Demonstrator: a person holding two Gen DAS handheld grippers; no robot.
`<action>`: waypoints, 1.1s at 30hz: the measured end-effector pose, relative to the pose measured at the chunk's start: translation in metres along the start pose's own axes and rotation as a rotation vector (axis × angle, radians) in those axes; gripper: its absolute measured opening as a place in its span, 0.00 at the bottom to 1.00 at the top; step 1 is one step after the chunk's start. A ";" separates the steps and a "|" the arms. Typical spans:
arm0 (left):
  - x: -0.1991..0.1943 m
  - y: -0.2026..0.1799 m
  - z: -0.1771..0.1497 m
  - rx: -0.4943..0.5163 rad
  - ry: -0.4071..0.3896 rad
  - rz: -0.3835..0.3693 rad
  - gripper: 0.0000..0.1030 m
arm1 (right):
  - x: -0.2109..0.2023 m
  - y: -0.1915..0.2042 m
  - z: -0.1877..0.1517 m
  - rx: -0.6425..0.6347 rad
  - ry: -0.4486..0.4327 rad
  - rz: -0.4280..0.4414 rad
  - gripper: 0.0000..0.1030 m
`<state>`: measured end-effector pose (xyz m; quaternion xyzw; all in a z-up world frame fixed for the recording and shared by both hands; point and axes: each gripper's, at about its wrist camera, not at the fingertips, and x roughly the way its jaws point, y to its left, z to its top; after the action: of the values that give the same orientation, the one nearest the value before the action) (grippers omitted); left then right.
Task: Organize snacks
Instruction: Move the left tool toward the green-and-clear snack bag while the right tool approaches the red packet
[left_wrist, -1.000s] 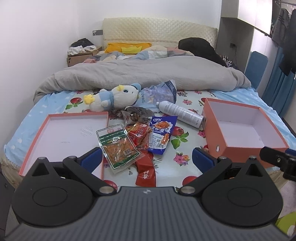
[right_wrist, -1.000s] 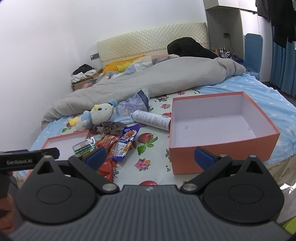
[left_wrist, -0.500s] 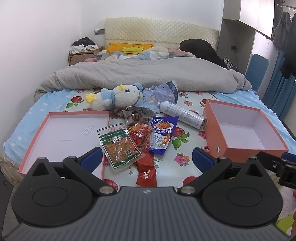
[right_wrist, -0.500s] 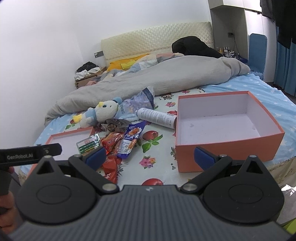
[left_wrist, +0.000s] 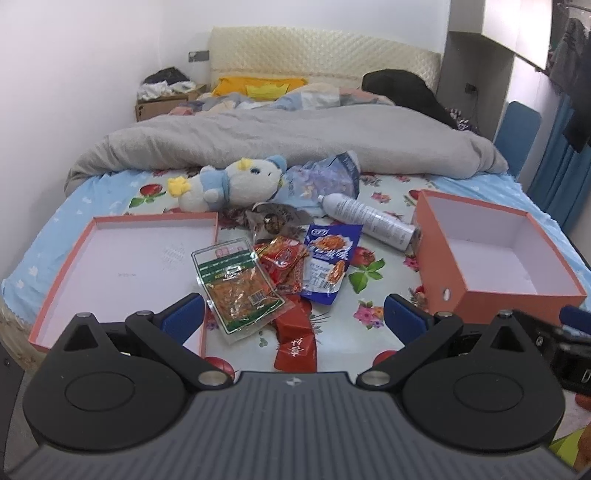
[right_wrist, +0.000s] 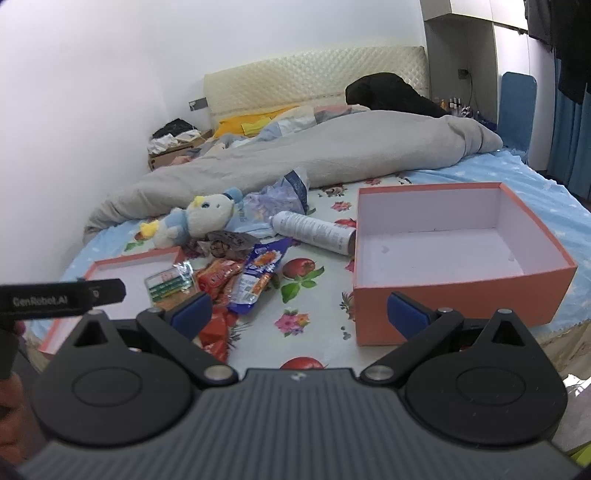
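Both tongs hang over the near edge of the bed with their blue pads spread wide and nothing between them. Just ahead of the left tongs lies the snack pile: a red packet with white characters nearest, then a clear packet with a green label and a barcode, leaning over the corner of the box lid that lies ahead and left of them. Beyond these are small red packets and a blue packet printed with a food picture and characters too small to read, then a dark packet. The right tongs see the same pile ahead and to their left, and the open orange box just ahead to their right, white and bare inside. Only the right view shows the left device's black bar, marked "GenRobot.AI", and part of a hand at its left edge; only the left view shows the hole in the box's end wall. Farther off, a white spray can lies on its side touching the box, then a plush toy, a crumpled bag and a grey duvet.
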<state>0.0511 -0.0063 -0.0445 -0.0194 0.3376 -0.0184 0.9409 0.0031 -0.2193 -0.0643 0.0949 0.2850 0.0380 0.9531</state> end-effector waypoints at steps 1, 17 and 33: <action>0.004 0.001 0.001 -0.007 0.000 -0.001 1.00 | 0.003 -0.001 -0.001 0.009 0.004 0.010 0.96; 0.074 0.019 0.006 0.010 0.042 0.014 1.00 | 0.052 0.018 -0.009 -0.061 0.047 0.101 0.94; 0.144 0.066 0.009 0.025 0.104 0.076 1.00 | 0.116 0.055 -0.006 -0.149 0.115 0.163 0.92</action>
<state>0.1698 0.0532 -0.1322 0.0060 0.3864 0.0124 0.9222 0.0961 -0.1503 -0.1202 0.0442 0.3269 0.1419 0.9333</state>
